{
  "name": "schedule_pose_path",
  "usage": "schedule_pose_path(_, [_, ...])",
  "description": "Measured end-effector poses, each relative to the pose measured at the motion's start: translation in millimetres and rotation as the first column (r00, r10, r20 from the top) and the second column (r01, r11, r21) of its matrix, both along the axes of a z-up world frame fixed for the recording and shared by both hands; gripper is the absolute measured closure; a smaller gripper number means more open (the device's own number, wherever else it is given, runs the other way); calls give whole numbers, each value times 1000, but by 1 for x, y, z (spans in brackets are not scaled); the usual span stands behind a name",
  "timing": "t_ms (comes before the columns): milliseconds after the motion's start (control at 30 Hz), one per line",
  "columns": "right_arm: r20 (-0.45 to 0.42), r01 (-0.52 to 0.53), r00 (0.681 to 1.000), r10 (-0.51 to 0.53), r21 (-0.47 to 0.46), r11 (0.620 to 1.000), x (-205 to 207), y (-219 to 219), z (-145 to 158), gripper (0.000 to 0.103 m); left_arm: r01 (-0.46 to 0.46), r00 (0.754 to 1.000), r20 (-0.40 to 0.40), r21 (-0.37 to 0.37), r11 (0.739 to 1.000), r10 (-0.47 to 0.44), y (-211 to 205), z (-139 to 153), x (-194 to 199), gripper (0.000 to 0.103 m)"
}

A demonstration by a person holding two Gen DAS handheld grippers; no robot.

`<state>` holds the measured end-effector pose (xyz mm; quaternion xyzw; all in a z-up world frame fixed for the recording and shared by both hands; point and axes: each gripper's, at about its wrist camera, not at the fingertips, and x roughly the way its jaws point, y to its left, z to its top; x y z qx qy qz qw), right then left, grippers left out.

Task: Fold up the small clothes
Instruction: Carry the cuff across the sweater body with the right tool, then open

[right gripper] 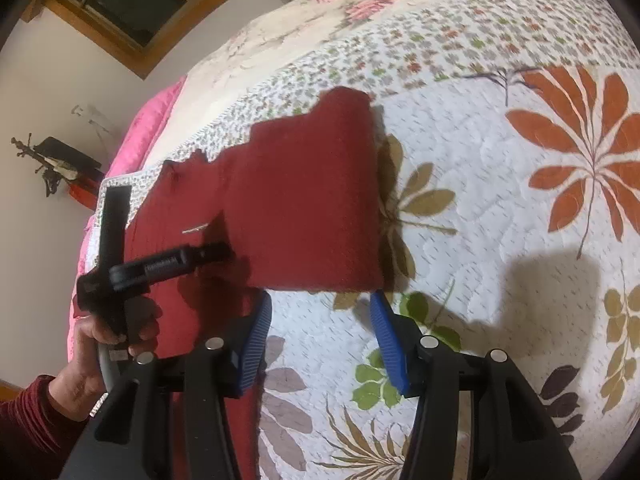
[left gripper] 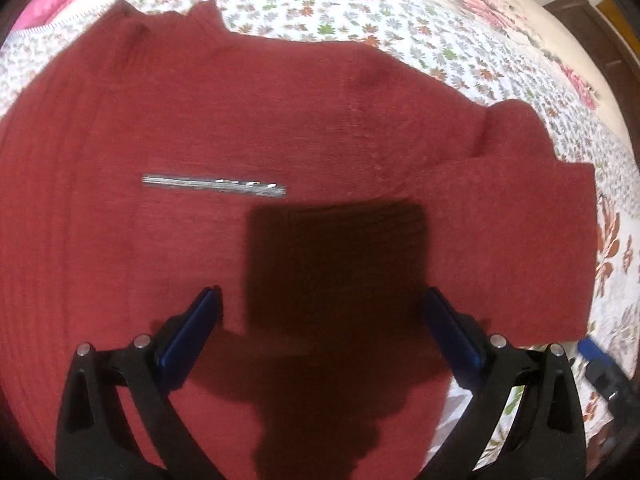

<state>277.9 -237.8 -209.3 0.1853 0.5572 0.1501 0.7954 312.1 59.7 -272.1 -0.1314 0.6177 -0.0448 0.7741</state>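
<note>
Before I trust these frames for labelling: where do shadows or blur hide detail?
Left wrist view: the left tool casts a hard dark shadow over the red sweater; its edges look slightly soft. Right wrist view: fisheye bends the quilt; the right tool throws a shadow there.

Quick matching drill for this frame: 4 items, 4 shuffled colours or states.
Items:
1. sweater
2. quilt
3. left gripper
4. silver label

States:
A. white with a leaf print
B. open over the garment, holding nothing
C. dark red, one sleeve folded in
D. a thin strip lying on red knit

Pairs: 1-C, 2-A, 3-B, 4-D
</note>
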Motion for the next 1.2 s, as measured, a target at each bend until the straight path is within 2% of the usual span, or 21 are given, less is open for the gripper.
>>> schedule_pose_path(33, [-2, 2, 1000, -2, 2, 1000, -1, -1, -1, 51, 11, 1000, 6, -4, 1000, -11, -4, 0, 2, 8])
schedule_pose_path(100, [-1, 5, 1000, -5, 7, 1000, -3, -2, -2, 51, 22, 1000, 5, 6, 1000, -23, -11, -1, 5, 24])
schedule_pose_path(167, [6, 5, 1000, -5, 4, 1000, -6, -1, -1, 51, 31, 999, 22, 8, 999, -31, -15, 3, 5, 51])
schedule_pose_path(200, [9, 5, 1000, -5, 2, 1000, -4, 4, 0, 51, 33, 999, 35, 7, 999, -33, -15, 6, 5, 59])
schedule_pose_path(233, [12, 4, 1000, -4, 0, 1000, -5, 5, 2, 51, 38, 998, 47, -47, 998, -35, -14, 10, 4, 80])
schedule_pose_path(267, [15, 2, 1000, -2, -3, 1000, -4, 10, 3, 51, 28, 998, 51, -96, 995, -24, -10, 14, 3, 84])
schedule_pose_path(300, [20, -1, 1000, 1, -6, 1000, -4, 11, 5, 51, 14, 998, 60, -108, 994, -8, -7, 18, 1, 85])
schedule_pose_path(367, [27, -8, 1000, 9, -13, 1000, -4, 18, 8, 51, -4, 991, 131, -112, 994, 19, 4, 38, -5, 88])
schedule_pose_path(500, [35, -20, 999, 21, -9, 1000, -6, 28, 10, 51, -47, 968, 241, -118, 992, 75, 41, 81, -15, 88])
schedule_pose_path(633, [38, -41, 998, 41, 2, 999, -3, 42, 10, 51, -100, 943, 314, -49, 994, 110, 98, 111, -21, 88])
schedule_pose_path(800, [37, -72, 997, 70, 39, 997, 10, 72, 7, 48, -162, 941, 310, 63, 985, 135, 151, 114, -18, 88])
schedule_pose_path(833, [34, -72, 997, 70, 52, 996, 14, 78, 5, 46, -178, 942, 299, 69, 982, 150, 173, 112, -20, 88])
schedule_pose_path(933, [12, -74, 997, 73, 92, 993, 31, 99, -5, 42, -213, 943, 280, 93, 973, 180, 202, 104, -20, 88])
schedule_pose_path(1033, [-33, -74, 996, 77, 97, 993, 47, 121, -24, 42, -227, 948, 250, 92, 970, 198, 220, 89, -25, 88])
schedule_pose_path(1133, [-83, -68, 994, 77, 110, 992, 60, 139, -44, 43, -205, 958, 225, 102, 973, 178, 224, 73, -26, 85])
schedule_pose_path(1167, [-101, -67, 992, 75, 79, 995, 63, 145, -50, 50, -200, 961, 215, 113, 973, 173, 224, 67, -27, 84])
schedule_pose_path(1200, [-122, -66, 990, 69, 32, 997, 66, 150, -56, 64, -200, 964, 203, 123, 972, 172, 225, 62, -26, 81])
